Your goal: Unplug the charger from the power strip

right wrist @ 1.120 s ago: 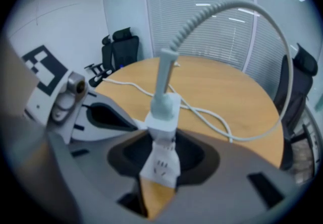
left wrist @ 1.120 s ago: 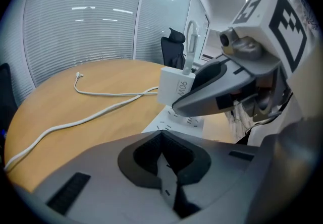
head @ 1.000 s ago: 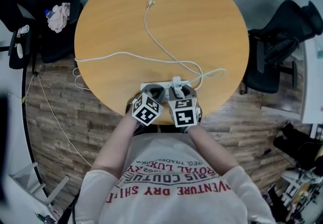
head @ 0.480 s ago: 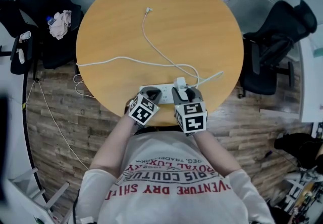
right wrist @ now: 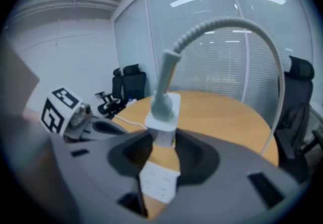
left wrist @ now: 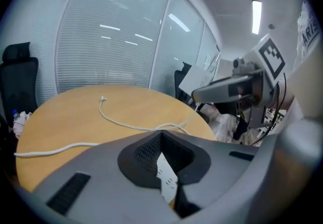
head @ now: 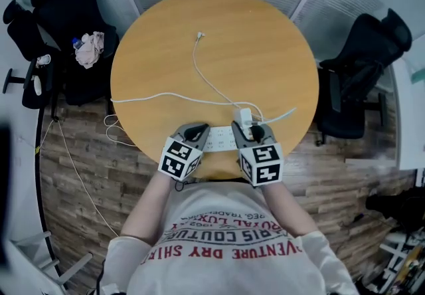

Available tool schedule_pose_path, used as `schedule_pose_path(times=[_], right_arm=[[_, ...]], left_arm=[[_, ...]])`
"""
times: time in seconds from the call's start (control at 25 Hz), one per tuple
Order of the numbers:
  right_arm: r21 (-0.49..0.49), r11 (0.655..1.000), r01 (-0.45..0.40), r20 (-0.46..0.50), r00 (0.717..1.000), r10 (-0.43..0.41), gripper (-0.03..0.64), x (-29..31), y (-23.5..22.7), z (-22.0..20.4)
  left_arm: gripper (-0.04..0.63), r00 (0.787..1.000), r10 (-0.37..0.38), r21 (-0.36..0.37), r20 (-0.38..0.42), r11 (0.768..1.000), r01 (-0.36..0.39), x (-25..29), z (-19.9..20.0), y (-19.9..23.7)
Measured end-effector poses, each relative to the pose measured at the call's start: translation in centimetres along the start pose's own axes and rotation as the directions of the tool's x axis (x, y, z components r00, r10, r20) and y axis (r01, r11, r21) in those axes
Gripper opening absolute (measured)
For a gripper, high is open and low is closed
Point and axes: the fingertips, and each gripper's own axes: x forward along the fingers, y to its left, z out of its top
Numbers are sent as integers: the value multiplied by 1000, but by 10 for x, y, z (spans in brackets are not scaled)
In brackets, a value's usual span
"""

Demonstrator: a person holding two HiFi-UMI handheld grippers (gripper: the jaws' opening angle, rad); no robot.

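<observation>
Black office chairs flank the round wooden worktop, a white cord trailing across. Right tongs pinch the white block charger just clear of the white power strip; left tongs closed, empty.

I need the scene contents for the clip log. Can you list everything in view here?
table: one, wood-coloured, centre
power strip: one, white, near the table's front edge
charger: one, white, held clear of the strip
charger cable: one, white, across the table
strip cord: one, white, off the table's left edge
chairs: at least two, black, either side of the table
cloth: one, pale, on a left chair
left gripper: one, grey, jaws together, by the strip's left end
right gripper: one, grey, shut on the charger
</observation>
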Motion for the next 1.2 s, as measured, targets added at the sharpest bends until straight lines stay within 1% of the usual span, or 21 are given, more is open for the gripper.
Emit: schedule_pose_path(times=[0.08,0.12,0.2,0.28,0.36,0.48,0.64,0.72,0.8,0.96,1.2], right_arm=[[-5,1000,-6,33,999,6,155,-1,-1,14],[-8,1000,-9,50,999,10,155,-2,-2,21],[-18,1000,-16,91,996,17,156,-5,-3,35],[-27,999,-18,137,990,22,156,-10,-6,50],[-42,999,-18,184,983,26,156,-14,-8,66],[-69,997,-27,249,968,43,156,-22,-7,85],[-95,993,-65,305,948,92,156,-28,0,100],[-97,992,-84,311,944,111,156,-27,3,103],[-97,991,-92,311,943,118,156,-27,4,103],[-104,990,-94,310,943,122,156,-27,5,102],[-101,991,-90,308,944,117,156,-29,4,101]], left_arm=[[32,996,34,7,81,999,-35,-14,30,4],[32,991,58,17,122,998,-60,-23,45,7],[32,975,108,39,195,992,-117,-40,70,12],[32,957,140,49,255,986,-157,-56,91,17],[32,935,159,43,316,982,-182,-73,112,22],[32,897,191,34,398,974,-223,-100,140,30],[32,848,243,38,471,955,-295,-128,166,38],[32,832,240,45,500,952,-302,-136,175,37],[32,831,225,58,509,954,-294,-138,178,34],[32,846,206,72,492,958,-276,-133,172,29],[32,857,203,75,473,960,-269,-126,165,22]])
